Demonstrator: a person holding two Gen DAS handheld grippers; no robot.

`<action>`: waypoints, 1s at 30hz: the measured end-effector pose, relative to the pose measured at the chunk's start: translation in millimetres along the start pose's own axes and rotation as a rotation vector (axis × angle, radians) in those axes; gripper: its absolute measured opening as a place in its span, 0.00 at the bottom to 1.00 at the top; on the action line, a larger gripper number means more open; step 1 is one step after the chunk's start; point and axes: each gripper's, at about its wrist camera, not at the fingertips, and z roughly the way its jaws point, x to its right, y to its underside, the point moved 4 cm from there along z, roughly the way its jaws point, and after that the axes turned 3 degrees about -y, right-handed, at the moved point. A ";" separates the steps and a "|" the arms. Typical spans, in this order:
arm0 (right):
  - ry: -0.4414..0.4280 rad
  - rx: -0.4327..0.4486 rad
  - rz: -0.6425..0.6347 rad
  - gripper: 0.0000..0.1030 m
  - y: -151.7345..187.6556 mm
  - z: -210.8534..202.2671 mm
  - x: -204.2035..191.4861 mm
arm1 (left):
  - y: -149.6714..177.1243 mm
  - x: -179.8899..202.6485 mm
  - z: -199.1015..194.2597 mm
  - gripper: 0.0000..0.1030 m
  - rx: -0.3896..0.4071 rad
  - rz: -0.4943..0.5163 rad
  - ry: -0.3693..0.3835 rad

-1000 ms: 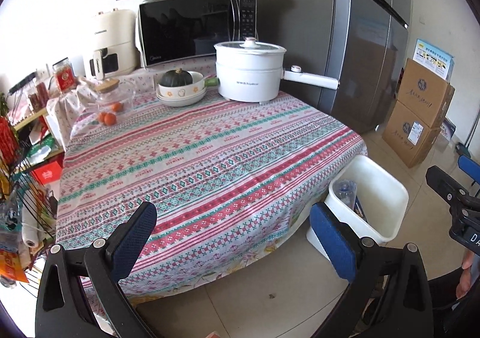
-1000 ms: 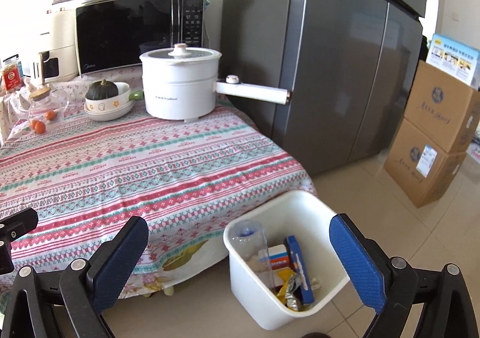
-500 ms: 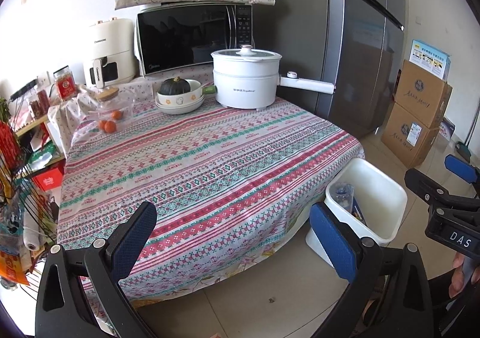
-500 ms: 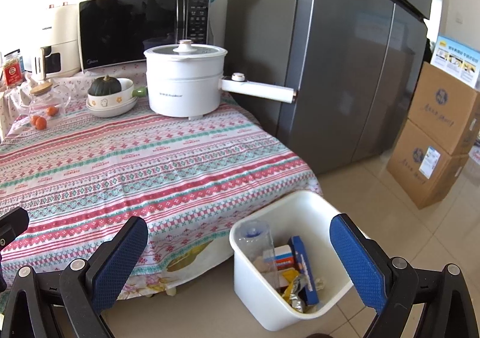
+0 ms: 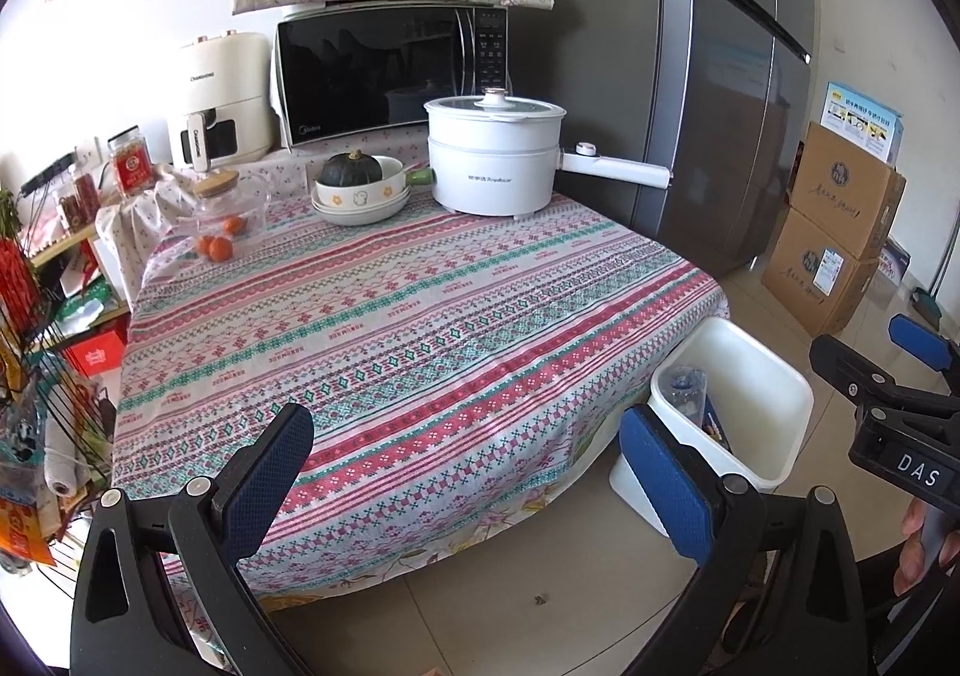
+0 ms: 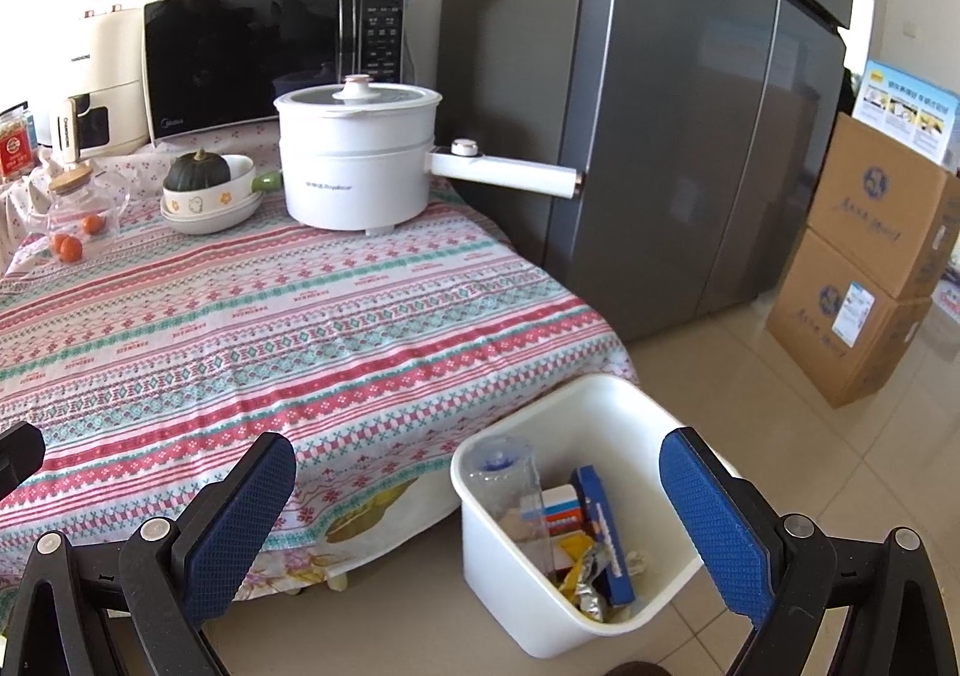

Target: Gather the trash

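— Where has the rubbish ended up?

— In the white plastic rectangular bin (image 6: pixel 543 574) on the tiled floor, just beside the near right corner of the table with the striped pink-and-green patterned tablecloth (image 6: pixel 252 328). Inside it a clear crumpled plastic bottle (image 6: pixel 510 481) stands against the left wall, a dark blue flat carton (image 6: pixel 603 532) leans on edge next to it, and a crumpled silver foil wrapper (image 6: pixel 585 580) lies at the bottom with other packets I can't make out.

— And the two tools?

— The left gripper (image 5: pixel 474 472), black with blue pads, hangs over the table's near edge with its fingers spread wide and nothing between them. The right gripper (image 6: pixel 480 520) hovers above the bin, jaws equally wide apart and empty.

— Anything on the tabletop?

— Only along the far edge: a white electric pot with a glass lid and long handle (image 6: pixel 360 159), a cream bowl holding a dark green squash (image 6: pixel 207 190), and a clear glass jar with a wooden lid (image 6: pixel 84 208) near the far left corner, small orange fruits (image 6: pixel 66 247) beside it.
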 end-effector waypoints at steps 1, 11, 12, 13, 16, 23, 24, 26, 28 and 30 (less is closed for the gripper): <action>-0.002 -0.001 0.003 0.97 -0.4 0.0 0.2 | -0.2 -0.1 -0.1 1.00 0.001 0.000 -0.001; -0.002 0.001 -0.003 0.97 -0.4 -0.8 0.8 | 0.4 -0.8 0.9 1.00 -0.004 0.004 -0.001; -0.002 0.001 -0.002 0.97 -0.4 -0.9 1.0 | 0.4 -1.0 0.8 1.00 -0.004 0.003 0.000; -0.003 0.001 -0.002 0.97 -0.3 -0.9 1.0 | 0.6 -0.9 0.8 1.00 -0.005 0.003 0.001; -0.002 0.001 -0.003 0.97 -0.1 -1.0 0.9 | 0.5 -0.8 0.7 1.00 -0.004 0.003 0.001; -0.002 -0.001 -0.001 0.97 -0.6 -1.2 0.6 | 0.1 -0.9 0.8 1.00 -0.002 0.002 -0.001; -0.002 -0.001 0.000 0.97 -0.9 -1.2 0.6 | 0.0 -0.9 0.9 1.00 -0.002 0.002 -0.001; -0.002 0.000 -0.002 0.97 -1.1 -1.1 0.0 | -0.1 -1.0 0.6 1.00 -0.002 0.001 -0.001; -0.002 -0.001 -0.003 0.97 -0.8 -0.7 -0.1 | -0.6 -0.9 0.4 1.00 -0.003 0.000 -0.001; -0.001 -0.001 -0.002 0.97 -0.7 -0.8 -0.2 | -1.0 -0.9 0.5 1.00 -0.004 -0.001 0.000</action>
